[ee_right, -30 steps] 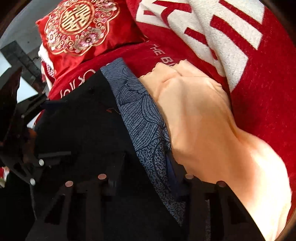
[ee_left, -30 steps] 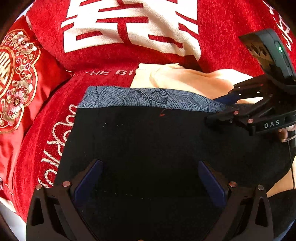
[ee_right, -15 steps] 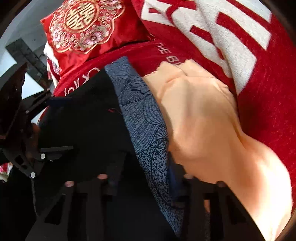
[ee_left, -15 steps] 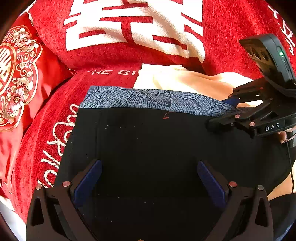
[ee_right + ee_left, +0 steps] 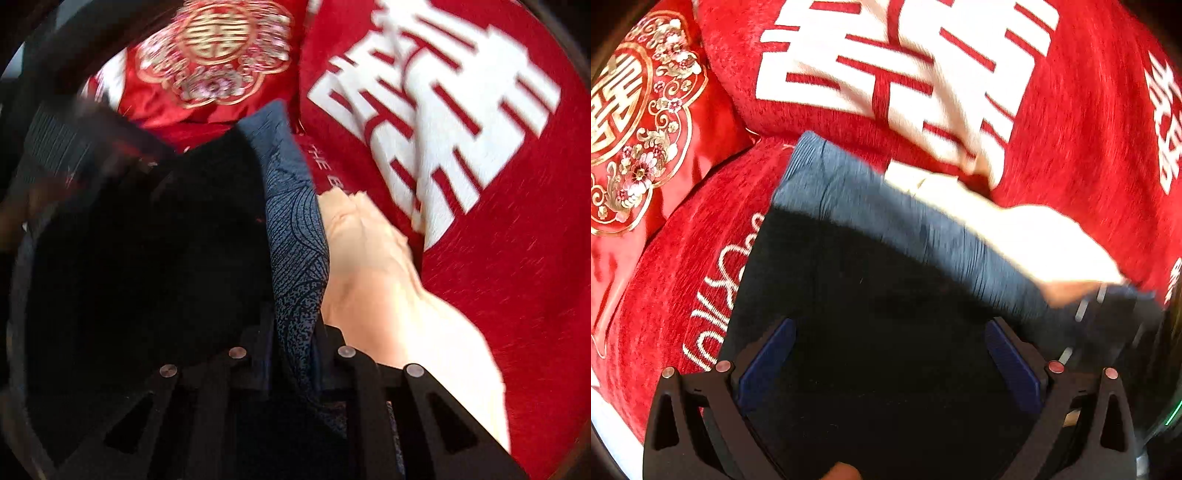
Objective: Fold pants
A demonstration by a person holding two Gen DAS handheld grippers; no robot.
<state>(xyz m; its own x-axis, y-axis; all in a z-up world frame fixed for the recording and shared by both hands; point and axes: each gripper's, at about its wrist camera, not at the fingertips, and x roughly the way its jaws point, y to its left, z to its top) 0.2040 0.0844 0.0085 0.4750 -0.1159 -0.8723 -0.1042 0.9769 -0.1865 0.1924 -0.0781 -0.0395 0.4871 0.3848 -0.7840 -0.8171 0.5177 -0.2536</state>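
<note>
Both views have swung and blurred. Left gripper [image 5: 886, 354], jaws spread, hovers over black pants [image 5: 871, 295] on the red cover [image 5: 683, 258]. Right gripper [image 5: 291, 362] pinches the blue cloth [image 5: 295, 236]. "THE B" shows on the cover; cushion [image 5: 443, 110] bears a white double-happiness character.

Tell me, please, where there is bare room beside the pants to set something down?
Bare red cover lies left of the black pants, below the embroidered cushion. Beyond the pants it is crowded: blue patterned cloth, peach cloth, then the big red cushion.
</note>
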